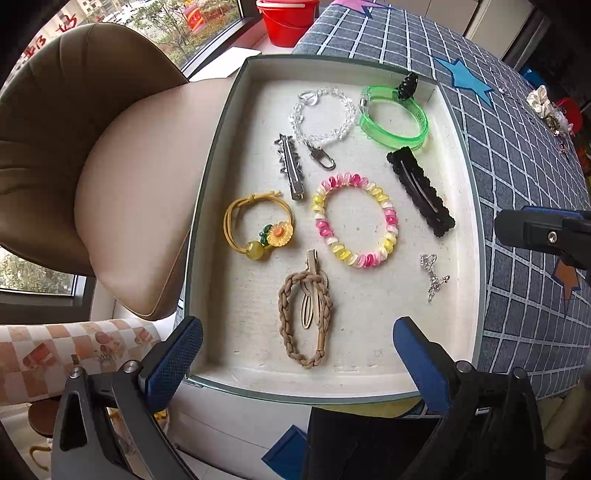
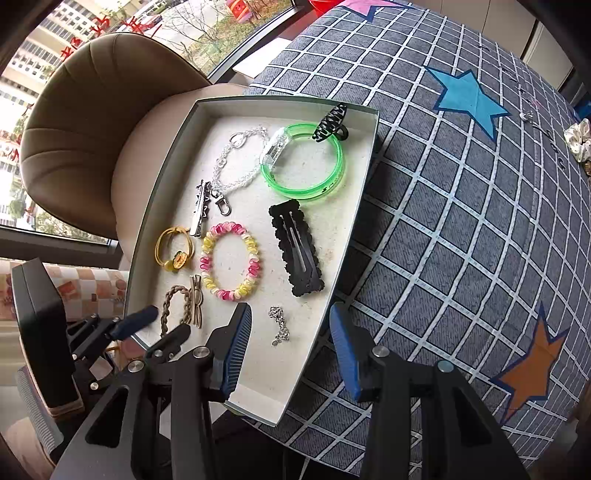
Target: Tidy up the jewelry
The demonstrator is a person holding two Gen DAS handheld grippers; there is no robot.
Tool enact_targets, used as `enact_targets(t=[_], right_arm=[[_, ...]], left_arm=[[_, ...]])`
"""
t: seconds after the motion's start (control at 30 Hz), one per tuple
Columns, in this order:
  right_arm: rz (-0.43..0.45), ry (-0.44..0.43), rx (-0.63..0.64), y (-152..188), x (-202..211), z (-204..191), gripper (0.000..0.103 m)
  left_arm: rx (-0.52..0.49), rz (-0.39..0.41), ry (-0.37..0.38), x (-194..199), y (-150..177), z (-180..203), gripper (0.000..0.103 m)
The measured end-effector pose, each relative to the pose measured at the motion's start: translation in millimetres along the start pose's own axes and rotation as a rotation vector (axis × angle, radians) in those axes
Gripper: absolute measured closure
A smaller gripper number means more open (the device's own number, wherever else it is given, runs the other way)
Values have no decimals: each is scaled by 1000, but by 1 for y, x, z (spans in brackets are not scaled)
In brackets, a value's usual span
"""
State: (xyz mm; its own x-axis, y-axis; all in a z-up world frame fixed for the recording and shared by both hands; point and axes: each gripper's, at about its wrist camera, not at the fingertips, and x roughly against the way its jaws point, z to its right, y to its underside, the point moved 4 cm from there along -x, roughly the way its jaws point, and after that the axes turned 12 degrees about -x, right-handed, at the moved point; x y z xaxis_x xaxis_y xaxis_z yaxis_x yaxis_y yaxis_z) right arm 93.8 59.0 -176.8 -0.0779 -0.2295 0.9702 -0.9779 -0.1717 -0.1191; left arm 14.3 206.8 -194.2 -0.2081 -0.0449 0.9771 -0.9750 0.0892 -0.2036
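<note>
A shallow white-lined tray (image 1: pixel 461 206) (image 2: pixel 332 266) holds several pieces: a green bangle (image 1: pixel 395 118) (image 2: pixel 306 166), a clear bead chain (image 1: pixel 321 118), a black snap clip (image 1: pixel 421 192) (image 2: pixel 297 254), a pink-yellow bead bracelet (image 1: pixel 354 221) (image 2: pixel 231 266), a yellow flower hair tie (image 1: pixel 258 229), a silver clip (image 1: pixel 291 170), a braided brown clip (image 1: pixel 306 317) and a small silver chain (image 1: pixel 434 275) (image 2: pixel 279 325). My left gripper (image 1: pixel 295 354) is open and empty over the tray's near edge. My right gripper (image 2: pixel 291 347) is open and empty, just above the small silver chain.
A brown chair (image 1: pixel 92 147) stands left of the tray. The table has a grey checked cloth (image 2: pixel 461 221) with star patches. A cream scrunchie and more trinkets (image 1: pixel 550 110) lie at the far right. A red bucket (image 1: pixel 288 18) sits beyond.
</note>
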Motion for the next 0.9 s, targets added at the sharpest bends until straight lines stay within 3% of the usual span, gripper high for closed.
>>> enact_targets(t=[0.33, 0.43, 0.7, 0.77, 0.9], right_arm=[[-10, 18, -32, 9, 9, 14, 54], [-16, 26, -30, 8, 8, 11, 42], [-10, 67, 40, 9, 29, -2, 34], [-4, 75, 50, 8, 37, -5, 21], [22, 93, 71, 5, 56, -13, 20]], left_arm=[[-12, -18, 23, 15, -10, 6, 0], [2, -13, 25, 20, -6, 2, 0], [36, -15, -4, 44, -4, -10, 0], [50, -5, -4, 53, -5, -12, 0], [64, 18, -19, 74, -7, -18, 0]])
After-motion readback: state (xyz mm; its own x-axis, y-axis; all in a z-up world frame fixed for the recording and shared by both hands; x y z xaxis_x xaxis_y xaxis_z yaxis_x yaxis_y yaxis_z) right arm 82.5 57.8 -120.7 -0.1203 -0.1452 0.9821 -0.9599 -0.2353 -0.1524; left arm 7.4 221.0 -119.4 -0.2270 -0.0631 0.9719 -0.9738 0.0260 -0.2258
